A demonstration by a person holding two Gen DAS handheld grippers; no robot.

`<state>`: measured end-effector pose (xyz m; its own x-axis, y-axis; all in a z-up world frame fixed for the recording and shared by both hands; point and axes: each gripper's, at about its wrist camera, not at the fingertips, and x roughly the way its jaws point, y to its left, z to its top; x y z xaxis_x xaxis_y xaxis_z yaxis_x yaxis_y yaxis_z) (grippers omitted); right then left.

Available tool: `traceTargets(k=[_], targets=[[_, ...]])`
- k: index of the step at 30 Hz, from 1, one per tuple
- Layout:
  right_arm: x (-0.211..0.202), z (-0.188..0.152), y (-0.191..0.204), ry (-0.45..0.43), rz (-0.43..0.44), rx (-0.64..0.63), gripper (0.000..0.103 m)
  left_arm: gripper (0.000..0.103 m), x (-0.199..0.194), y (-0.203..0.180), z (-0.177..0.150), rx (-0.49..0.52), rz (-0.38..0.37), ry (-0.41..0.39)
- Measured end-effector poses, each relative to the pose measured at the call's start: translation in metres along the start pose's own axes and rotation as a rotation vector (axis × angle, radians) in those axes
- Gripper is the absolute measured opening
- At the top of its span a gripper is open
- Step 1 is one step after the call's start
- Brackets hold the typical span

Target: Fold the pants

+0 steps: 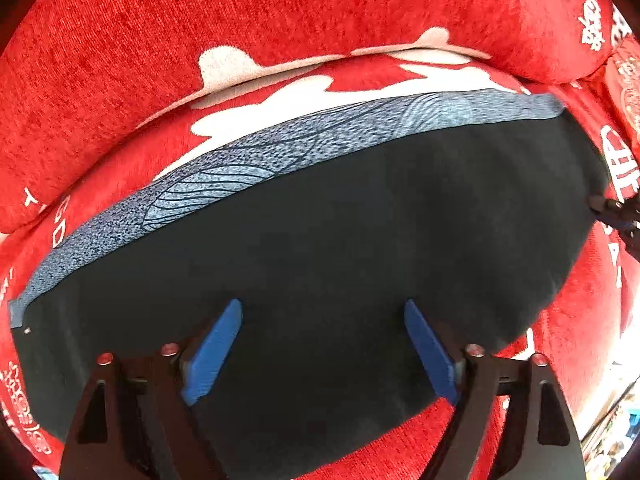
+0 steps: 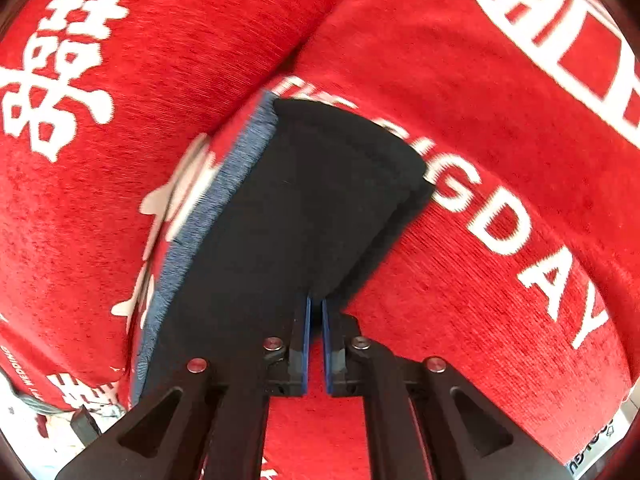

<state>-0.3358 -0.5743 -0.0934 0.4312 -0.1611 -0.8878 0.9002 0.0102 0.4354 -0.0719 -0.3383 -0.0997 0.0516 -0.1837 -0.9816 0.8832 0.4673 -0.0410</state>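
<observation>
Left gripper (image 1: 323,312) points steeply down over the pants (image 1: 320,240), blue pads wide apart, nothing between them. Right gripper (image 2: 315,306) tilted down at the pants' edge, pads pinched together on the dark cloth.

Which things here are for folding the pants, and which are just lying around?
For the job:
- black pants
- left gripper, jaws open over them
- right gripper, jaws shut on their edge

Just lying around:
- red sofa cover
- clutter at the lower right corner

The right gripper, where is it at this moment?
In the right wrist view the right gripper is at the lower centre, shut on the near edge of the dark pants, over the red sofa cover.
</observation>
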Motion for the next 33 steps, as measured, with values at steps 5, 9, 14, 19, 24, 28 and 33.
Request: traceTargets(k=[5, 9, 14, 19, 24, 28, 33], targets=[[-0.024, -0.004, -0.029, 0.019, 0.103, 0.032, 0.034, 0.088, -0.002, -0.006, 0.008, -0.025, 0.021, 0.04], [-0.025, -0.004, -0.039, 0.014, 0.176, 0.044, 0.04, 0.088, -0.02, -0.014, 0.015, -0.051, -0.02, 0.012], [-0.013, -0.002, -0.06, 0.0, 0.242, 0.097, 0.041, 0.088, -0.012, -0.059, 0.03, -0.017, -0.037, -0.003], [-0.001, 0.013, -0.06, -0.069, 0.336, 0.093, 0.048, 0.088, 0.005, -0.074, 0.023, -0.028, 0.005, -0.015], [0.013, 0.033, -0.046, -0.079, 0.398, 0.145, 0.048, 0.087, -0.015, -0.069, 0.039, -0.067, -0.006, -0.034], [-0.009, 0.032, -0.031, -0.058, 0.396, 0.043, 0.016, 0.087, -0.019, -0.07, 0.074, -0.121, 0.019, -0.105], [-0.041, 0.025, 0.006, -0.074, 0.375, -0.157, 0.015, 0.092, 0.024, -0.091, 0.089, -0.093, 0.11, -0.065]])
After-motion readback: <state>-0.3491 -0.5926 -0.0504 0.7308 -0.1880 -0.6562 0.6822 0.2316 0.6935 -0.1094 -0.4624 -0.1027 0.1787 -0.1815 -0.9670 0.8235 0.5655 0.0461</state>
